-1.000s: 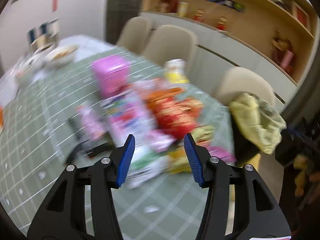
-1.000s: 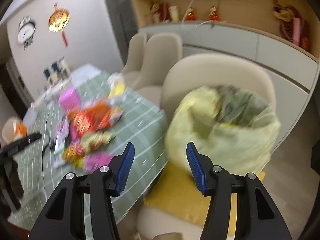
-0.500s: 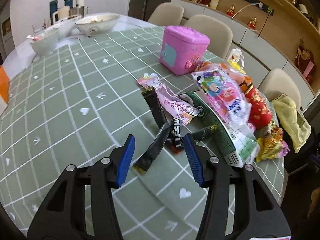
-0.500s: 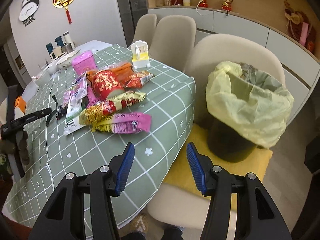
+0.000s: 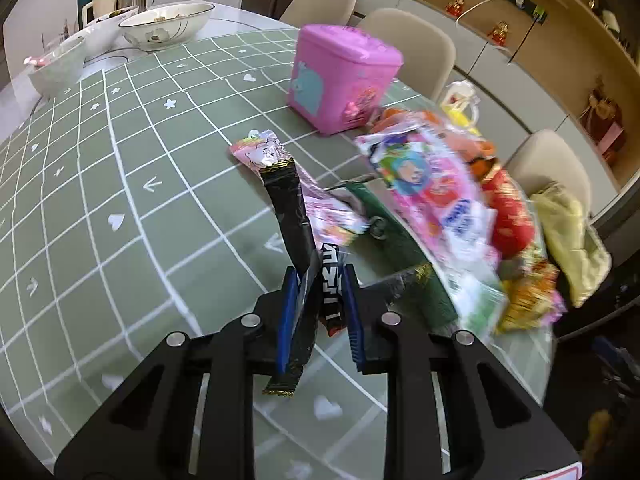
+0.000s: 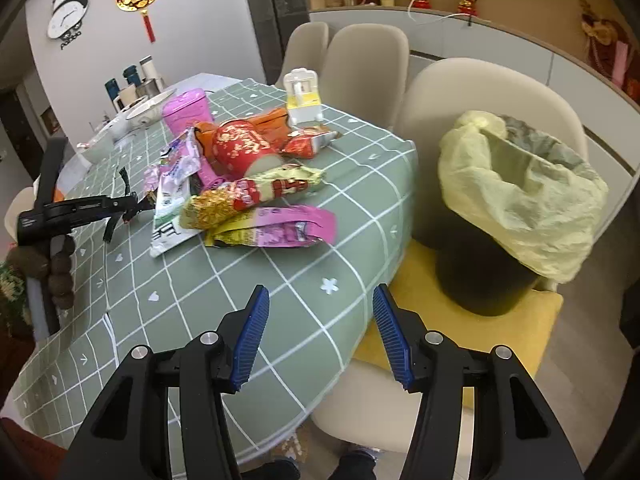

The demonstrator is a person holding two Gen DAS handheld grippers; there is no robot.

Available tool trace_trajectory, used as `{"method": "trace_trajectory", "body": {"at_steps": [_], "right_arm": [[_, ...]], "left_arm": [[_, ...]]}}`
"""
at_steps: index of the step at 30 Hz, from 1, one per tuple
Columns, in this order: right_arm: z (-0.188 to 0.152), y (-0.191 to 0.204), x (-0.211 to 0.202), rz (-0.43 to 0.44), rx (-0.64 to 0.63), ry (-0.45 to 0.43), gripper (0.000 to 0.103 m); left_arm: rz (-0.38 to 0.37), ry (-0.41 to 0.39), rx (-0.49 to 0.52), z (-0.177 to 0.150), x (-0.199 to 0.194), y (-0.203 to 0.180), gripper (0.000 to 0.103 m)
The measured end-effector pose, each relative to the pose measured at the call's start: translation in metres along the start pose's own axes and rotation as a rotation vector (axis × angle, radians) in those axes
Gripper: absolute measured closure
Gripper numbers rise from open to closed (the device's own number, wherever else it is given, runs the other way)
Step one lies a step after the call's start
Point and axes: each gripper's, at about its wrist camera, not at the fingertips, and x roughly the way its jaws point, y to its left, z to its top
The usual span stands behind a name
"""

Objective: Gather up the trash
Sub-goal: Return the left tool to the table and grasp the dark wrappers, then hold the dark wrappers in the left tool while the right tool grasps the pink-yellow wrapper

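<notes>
Our left gripper [image 5: 318, 300] has its blue fingers [image 5: 287, 312] clamped on a black wrapper [image 5: 294, 236], and it sits right between the pads: the upper length rises past the fingertips towards the pink toy bin [image 5: 342, 78], the lower end hangs out below them over the green checked surface [image 5: 132, 184]. A second dark strip with white lettering [image 5: 331, 280] is pinched in there too, hard against the right finger. Just beyond lie a pink snack packet [image 5: 276, 160] and a green pouch [image 5: 400, 248], with the blurred heap of bright wrappers to the right.

Over on our right gripper [image 6: 318, 334], the fingers [image 6: 252, 332] stand wide apart with nothing between them, hovering above the near edge of the surface [image 6: 280, 280]. Ahead sits the wrapper pile, a magenta packet [image 6: 280, 228] nearest, and to the right a trash bin with a yellow bag [image 6: 520, 204] stands on a chair cushion [image 6: 520, 332], well apart from the fingers.
</notes>
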Motion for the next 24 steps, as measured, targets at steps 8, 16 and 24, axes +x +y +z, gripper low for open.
{"method": "trace_trajectory", "body": {"at_steps": [8,16,24], "right_arm": [[0.036,0.016,0.031,0.077,-0.083,-0.024,0.052],[0.086,0.008,0.068,0.157,-0.059,-0.049,0.064],[0.040,0.008,0.078,0.254,0.015,0.106,0.066]], "left_arm": [[-0.028,-0.042,0.056,-0.014,-0.051,-0.029,0.081],[-0.017,0.000,0.023,-0.031,-0.059,-0.031,0.080],[-0.015,0.019,-0.029,-0.038,-0.053,-0.017,0.080]]}}
